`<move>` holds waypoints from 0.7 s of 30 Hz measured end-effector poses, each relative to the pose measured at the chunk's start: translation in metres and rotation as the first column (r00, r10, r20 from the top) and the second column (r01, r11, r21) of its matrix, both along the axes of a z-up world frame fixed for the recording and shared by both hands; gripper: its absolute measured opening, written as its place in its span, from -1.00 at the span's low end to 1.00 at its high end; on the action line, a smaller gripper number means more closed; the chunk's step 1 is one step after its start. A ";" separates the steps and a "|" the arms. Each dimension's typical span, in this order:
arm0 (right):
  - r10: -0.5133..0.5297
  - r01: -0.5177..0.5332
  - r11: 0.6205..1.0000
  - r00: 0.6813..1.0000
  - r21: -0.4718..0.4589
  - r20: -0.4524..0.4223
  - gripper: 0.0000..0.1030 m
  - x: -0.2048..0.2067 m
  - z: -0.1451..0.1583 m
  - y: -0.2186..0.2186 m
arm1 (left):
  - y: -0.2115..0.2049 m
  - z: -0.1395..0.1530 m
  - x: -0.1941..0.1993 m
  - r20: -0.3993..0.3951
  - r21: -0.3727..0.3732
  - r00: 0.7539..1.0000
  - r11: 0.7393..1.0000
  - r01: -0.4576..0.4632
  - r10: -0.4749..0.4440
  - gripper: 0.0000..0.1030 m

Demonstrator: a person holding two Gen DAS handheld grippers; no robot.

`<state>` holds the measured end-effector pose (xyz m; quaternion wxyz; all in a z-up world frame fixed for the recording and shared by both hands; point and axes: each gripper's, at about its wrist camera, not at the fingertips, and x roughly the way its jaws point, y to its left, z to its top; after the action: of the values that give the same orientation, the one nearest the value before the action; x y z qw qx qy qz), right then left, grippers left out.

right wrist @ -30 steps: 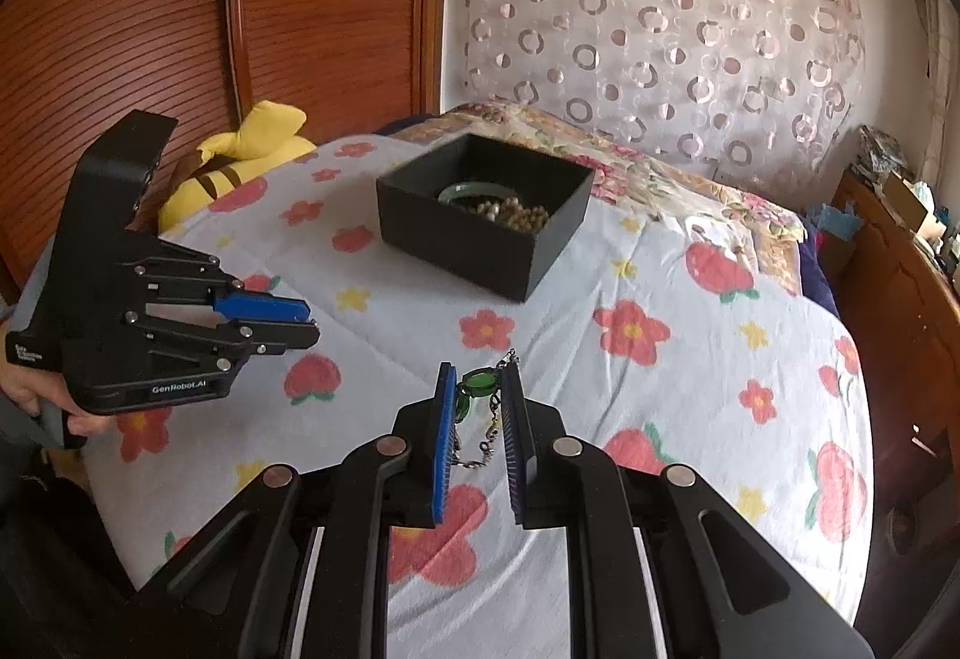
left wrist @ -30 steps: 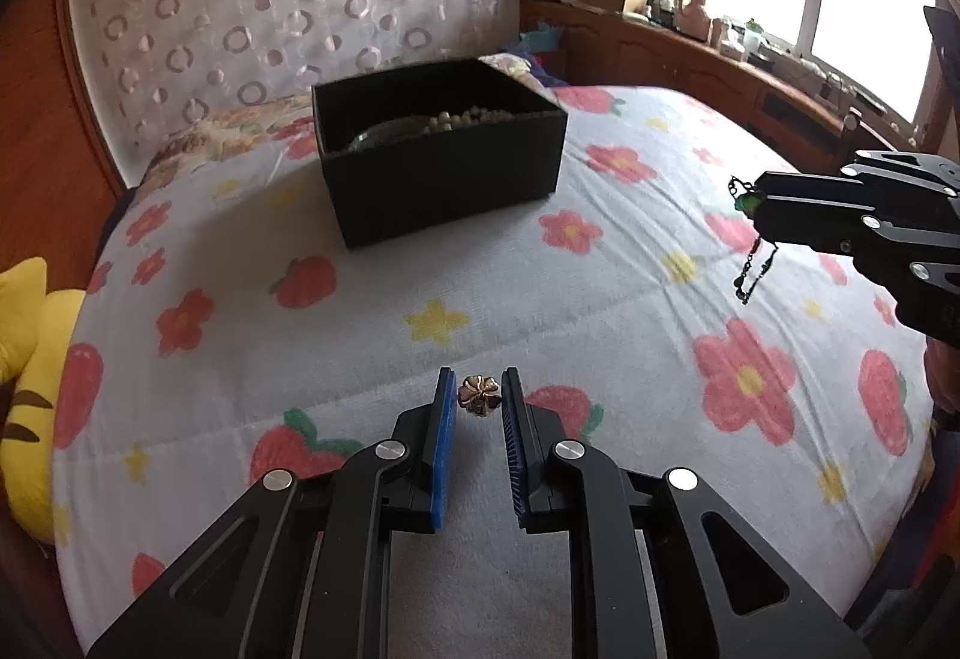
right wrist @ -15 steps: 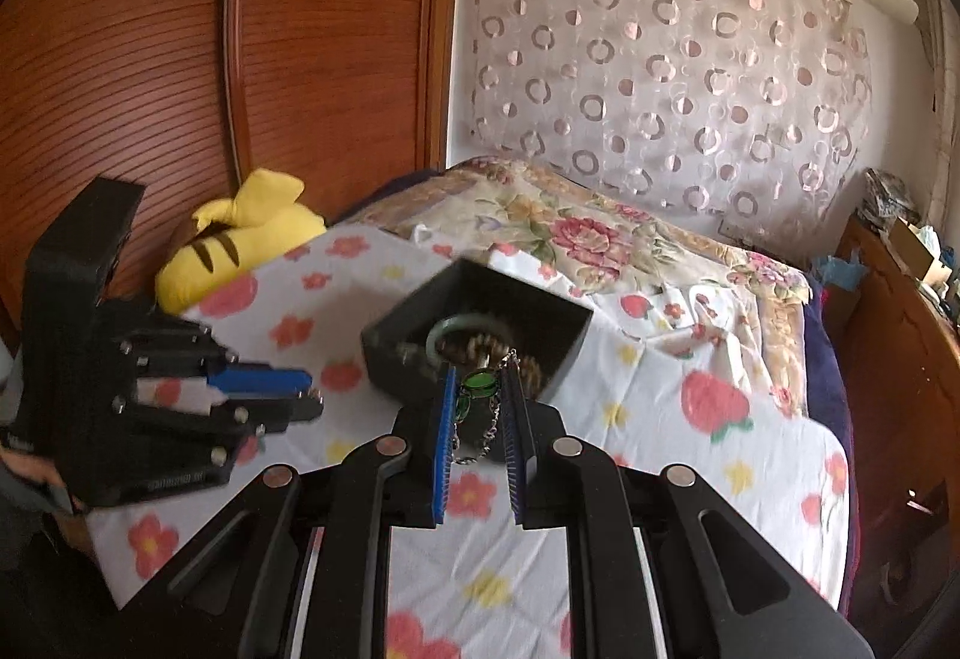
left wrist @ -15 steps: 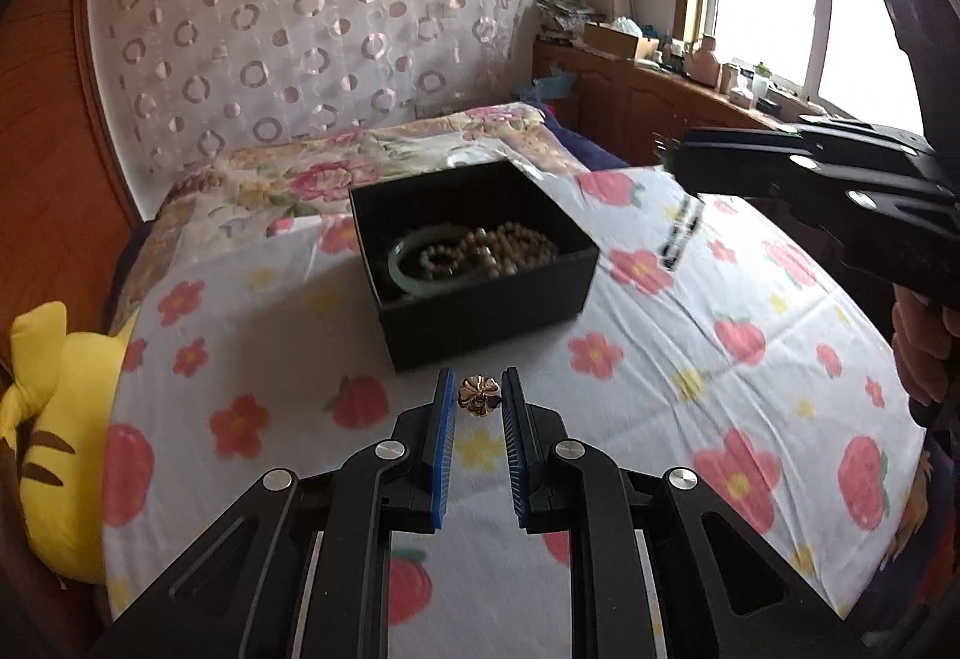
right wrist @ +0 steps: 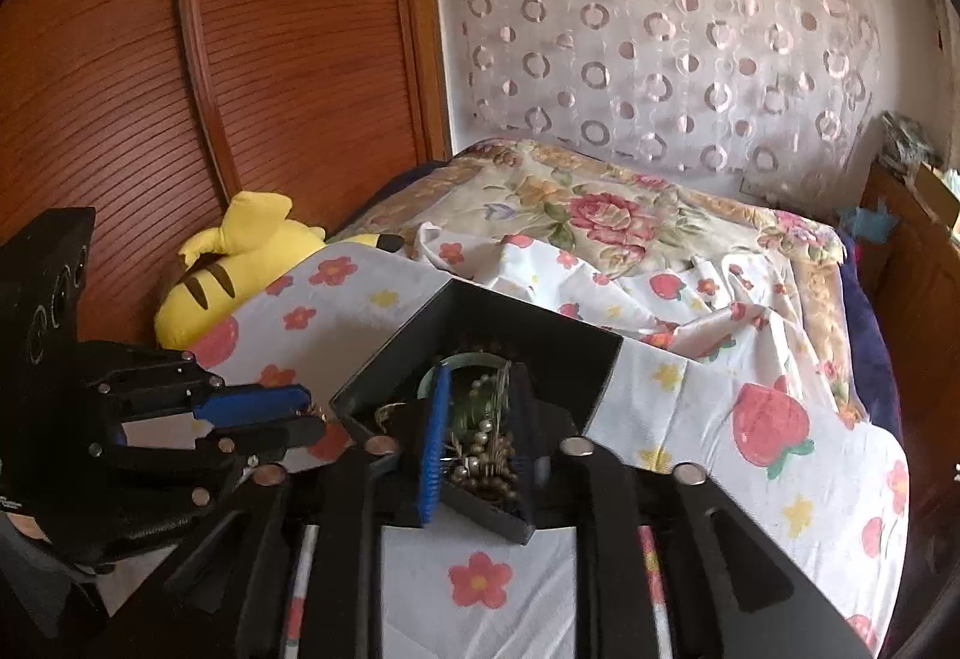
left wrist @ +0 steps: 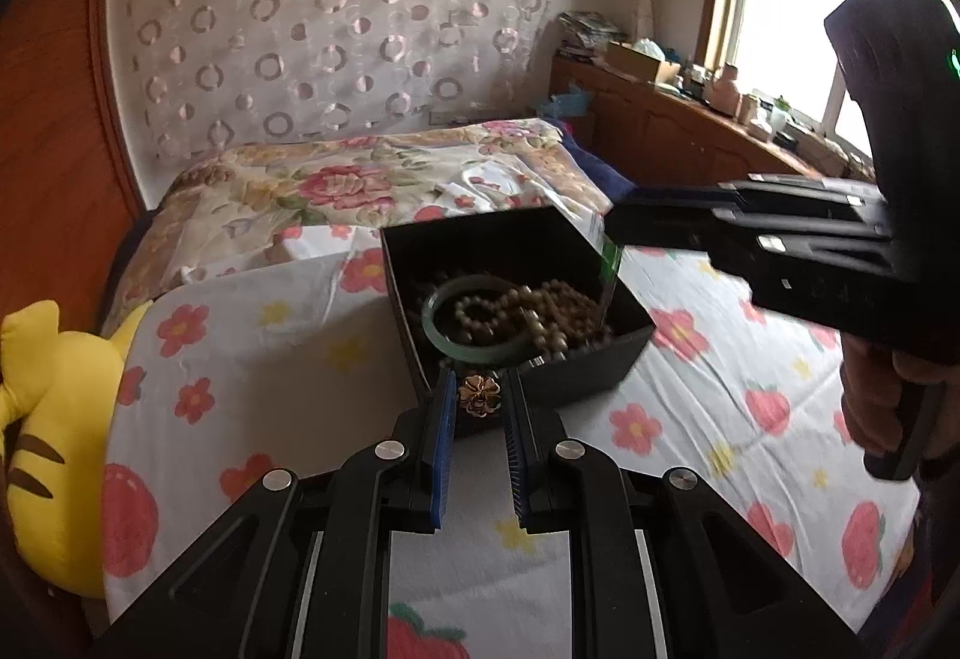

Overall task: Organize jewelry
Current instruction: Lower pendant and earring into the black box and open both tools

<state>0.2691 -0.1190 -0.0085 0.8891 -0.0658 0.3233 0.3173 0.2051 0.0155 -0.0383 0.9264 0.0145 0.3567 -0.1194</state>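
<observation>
A black open box [left wrist: 606,371] stands on the flowered bedsheet and holds a green bangle [left wrist: 444,335] and pearl beads [left wrist: 540,305]. My left gripper [left wrist: 478,389] is shut on a small gold flower brooch [left wrist: 478,394], just before the box's near wall. My right gripper [right wrist: 477,401] is over the box [right wrist: 588,353], its jaws wider apart, with the green-stone chain [left wrist: 611,263] hanging from its tips down into the box; I cannot tell whether it still grips the chain. The right gripper shows in the left wrist view [left wrist: 624,227], and the left gripper shows in the right wrist view [right wrist: 300,413].
A yellow plush toy [left wrist: 42,419] lies at the bed's left edge beside a wooden wardrobe [right wrist: 180,59]. A floral quilt [left wrist: 336,185] covers the far half of the bed. A wooden sideboard with clutter [left wrist: 690,131] runs under the window.
Both grippers moved forward to the box. The right gripper came over the box, lowered the chain into it, and its jaws spread wider. The left gripper still holds the brooch.
</observation>
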 end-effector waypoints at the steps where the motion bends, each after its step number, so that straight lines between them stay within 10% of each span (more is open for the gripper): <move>1: 0.000 0.000 1.000 1.000 -0.001 0.003 -0.53 0.000 0.001 -0.001 | 0.001 0.002 0.004 0.003 0.000 1.000 1.000 -0.004 0.004 -0.72; 11: -0.024 0.024 1.000 1.000 0.010 0.000 -0.53 -0.010 -0.004 -0.026 | -0.004 0.012 0.037 0.017 0.010 0.999 0.999 -0.035 0.035 -0.68; 14: -0.030 0.030 0.999 1.000 0.015 0.001 -0.53 -0.015 -0.007 -0.032 | -0.005 0.015 0.039 0.031 0.018 0.998 0.998 -0.052 0.052 -0.06; 21: -0.072 0.071 0.997 0.997 0.030 0.038 -0.44 -0.044 -0.009 -0.045 | -0.001 0.023 0.013 0.092 0.009 0.990 0.994 -0.106 0.105 0.31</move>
<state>0.2253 -0.1635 -0.0178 0.9069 -0.0477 0.3032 0.2885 0.2180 0.0147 -0.0156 0.9467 0.0075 0.3150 -0.0670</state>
